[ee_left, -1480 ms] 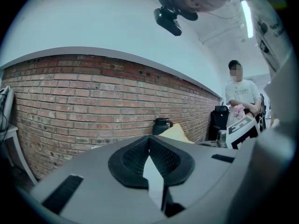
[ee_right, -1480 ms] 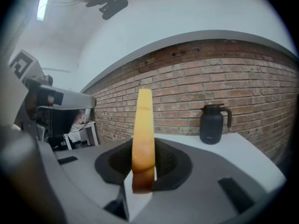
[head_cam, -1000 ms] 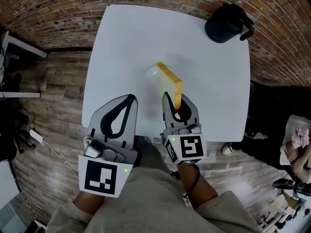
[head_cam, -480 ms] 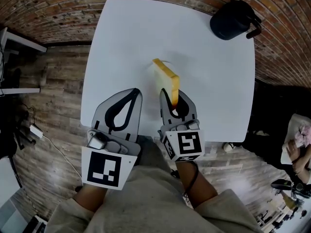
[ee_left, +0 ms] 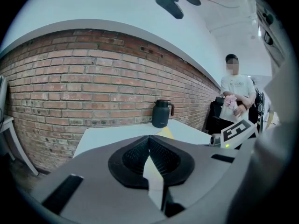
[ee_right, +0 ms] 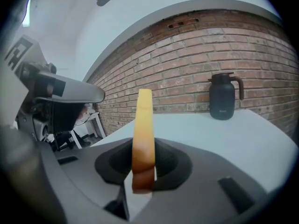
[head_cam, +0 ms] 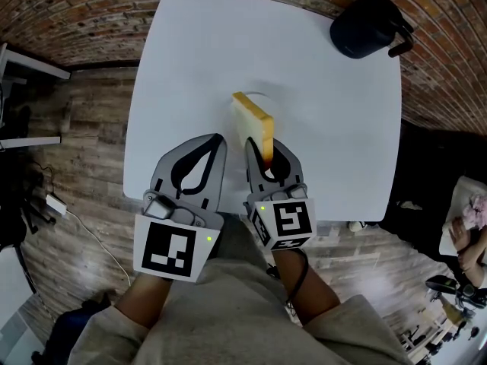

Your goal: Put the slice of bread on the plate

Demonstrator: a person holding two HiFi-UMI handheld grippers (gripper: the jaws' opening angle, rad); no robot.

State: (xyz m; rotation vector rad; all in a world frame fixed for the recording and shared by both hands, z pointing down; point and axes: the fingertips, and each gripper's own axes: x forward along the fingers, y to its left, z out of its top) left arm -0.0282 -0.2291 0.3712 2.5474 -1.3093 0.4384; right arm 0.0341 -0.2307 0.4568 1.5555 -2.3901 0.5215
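Head view looks steeply down; gripper views share jug

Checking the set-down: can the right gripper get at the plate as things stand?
Probably yes: the right gripper, shut on the bread slice, is just short of the plate, and nothing stands between them.

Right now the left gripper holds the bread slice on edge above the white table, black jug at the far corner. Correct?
No: the right gripper holds the bread slice, as the right gripper view shows. The left gripper is shut on nothing. The rest stands.
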